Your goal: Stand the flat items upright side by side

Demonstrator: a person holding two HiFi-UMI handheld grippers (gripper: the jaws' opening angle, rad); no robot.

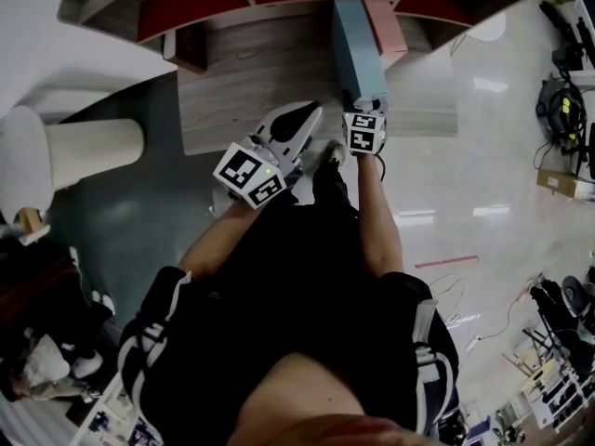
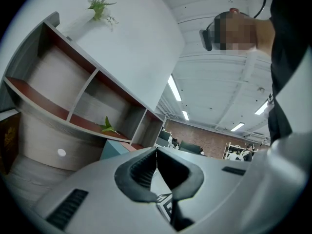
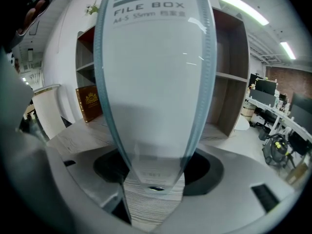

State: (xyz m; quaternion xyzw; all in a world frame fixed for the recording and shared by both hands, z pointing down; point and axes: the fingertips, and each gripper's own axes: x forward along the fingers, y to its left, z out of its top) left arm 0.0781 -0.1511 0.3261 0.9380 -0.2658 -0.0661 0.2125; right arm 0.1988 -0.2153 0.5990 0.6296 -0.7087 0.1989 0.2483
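1. Standing upright on the wooden top (image 1: 242, 91) before the shelf unit (image 1: 195, 3), the blue file box (image 3: 156, 82) is gripped at its near end, probably so that it is steadied beside the pink box (image 1: 387, 24).
2. The right gripper (image 3: 156, 182) is spread wide, its jaws pressed on the box's two faces; the box rises directly ahead, toward the shelf unit.
3. The left gripper (image 2: 157, 172) is closed on nothing and is held beside the box, farther from the shelf unit.
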